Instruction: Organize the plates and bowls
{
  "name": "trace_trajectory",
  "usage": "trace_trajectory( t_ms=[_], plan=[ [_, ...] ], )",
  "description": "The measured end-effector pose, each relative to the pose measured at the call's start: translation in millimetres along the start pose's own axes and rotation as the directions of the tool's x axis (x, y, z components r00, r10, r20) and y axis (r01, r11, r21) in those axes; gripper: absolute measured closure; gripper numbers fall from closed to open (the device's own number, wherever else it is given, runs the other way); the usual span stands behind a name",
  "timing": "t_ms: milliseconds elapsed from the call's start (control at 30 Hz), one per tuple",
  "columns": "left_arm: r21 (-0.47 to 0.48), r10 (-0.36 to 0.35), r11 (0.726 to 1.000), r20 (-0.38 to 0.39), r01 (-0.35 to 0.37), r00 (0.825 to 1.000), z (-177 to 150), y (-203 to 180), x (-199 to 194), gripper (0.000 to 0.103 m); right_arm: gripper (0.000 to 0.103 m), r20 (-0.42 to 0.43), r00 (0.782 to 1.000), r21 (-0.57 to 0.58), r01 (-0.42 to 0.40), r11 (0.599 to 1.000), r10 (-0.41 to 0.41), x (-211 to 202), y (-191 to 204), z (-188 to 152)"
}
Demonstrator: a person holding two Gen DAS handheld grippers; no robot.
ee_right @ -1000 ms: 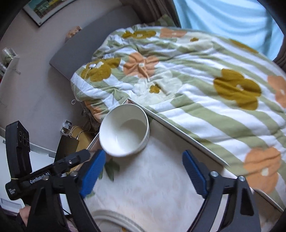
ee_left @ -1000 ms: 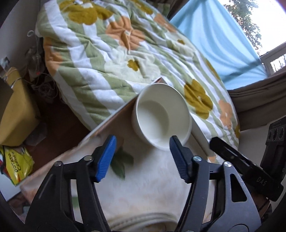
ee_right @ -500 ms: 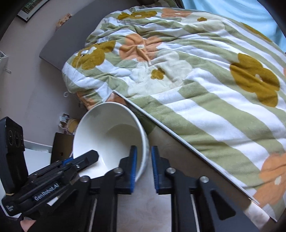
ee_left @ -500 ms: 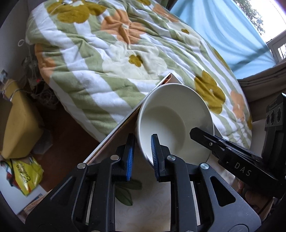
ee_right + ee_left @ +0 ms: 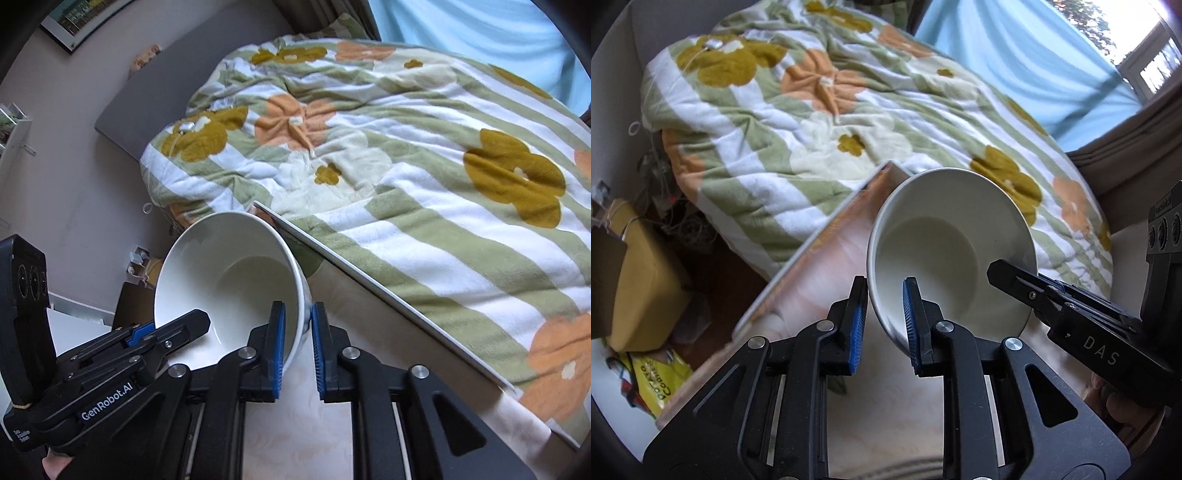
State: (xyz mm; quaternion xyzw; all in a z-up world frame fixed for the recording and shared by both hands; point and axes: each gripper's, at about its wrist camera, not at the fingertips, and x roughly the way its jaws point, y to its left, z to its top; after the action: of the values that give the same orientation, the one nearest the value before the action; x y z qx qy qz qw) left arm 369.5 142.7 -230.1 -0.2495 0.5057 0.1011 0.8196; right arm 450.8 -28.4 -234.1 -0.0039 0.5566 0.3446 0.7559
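Two tongs, one bowl. The left tongs (image 5: 884, 321) are clamped on the white bowl's (image 5: 945, 251) near-left rim, the right tongs (image 5: 298, 350) pinch its opposite wall, so it hangs tilted over the pale tabletop (image 5: 388, 314). Beyond sits one bed with a flowered quilt (image 5: 424, 177). Only the left view catches the yellow snack bag (image 5: 653, 376) and window; only the right shows a framed picture (image 5: 74, 22).

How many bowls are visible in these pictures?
1. A white bowl is tilted above the table, with the left claw and the right claw shut on opposite sides of its rim. Other bowls may be out of view.
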Motion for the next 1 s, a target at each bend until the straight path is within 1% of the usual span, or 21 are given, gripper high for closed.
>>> trace_trajectory(
  t_ms=[167,333,500,667,800,900,1000],
  plan=[
    [0.061,-0.012,0.998,0.023,0.011,1.0,-29,-35,-33,0.087,0.09,0.06,0.998,0.011,0.014,1.0,-0.015,-46,-2,-26],
    [0.134,-0.052,0.99,0.03,0.048,0.998,-74,-82,-69,0.087,0.09,0.107,0.993,0.054,0.042,0.998,-0.048,-103,-16,-70],
    [0.214,-0.099,0.973,0.021,0.092,0.995,-126,-133,-99,0.087,0.09,0.145,0.984,0.113,0.089,0.99,-0.105,-162,-33,-126],
    [0.278,-0.145,0.95,-0.008,0.142,0.989,-183,-178,-121,0.087,0.09,0.174,0.973,0.172,0.119,0.978,-0.149,-211,-51,-179],
    [0.324,-0.161,0.932,-0.032,0.163,0.986,-228,-207,-133,0.087,0.09,0.188,0.965,0.214,0.142,0.966,-0.184,-244,-65,-224],
    [0.346,-0.172,0.92,-0.058,0.182,0.983,-255,-223,-138,0.087,0.09,0.191,0.96,0.245,0.157,0.957,-0.207,-264,-77,-258],
    [0.372,-0.176,0.906,-0.104,0.203,0.979,-282,-240,-136,0.087,0.09,0.183,0.958,0.274,0.167,0.947,-0.221,-274,-87,-286]
  ],
)
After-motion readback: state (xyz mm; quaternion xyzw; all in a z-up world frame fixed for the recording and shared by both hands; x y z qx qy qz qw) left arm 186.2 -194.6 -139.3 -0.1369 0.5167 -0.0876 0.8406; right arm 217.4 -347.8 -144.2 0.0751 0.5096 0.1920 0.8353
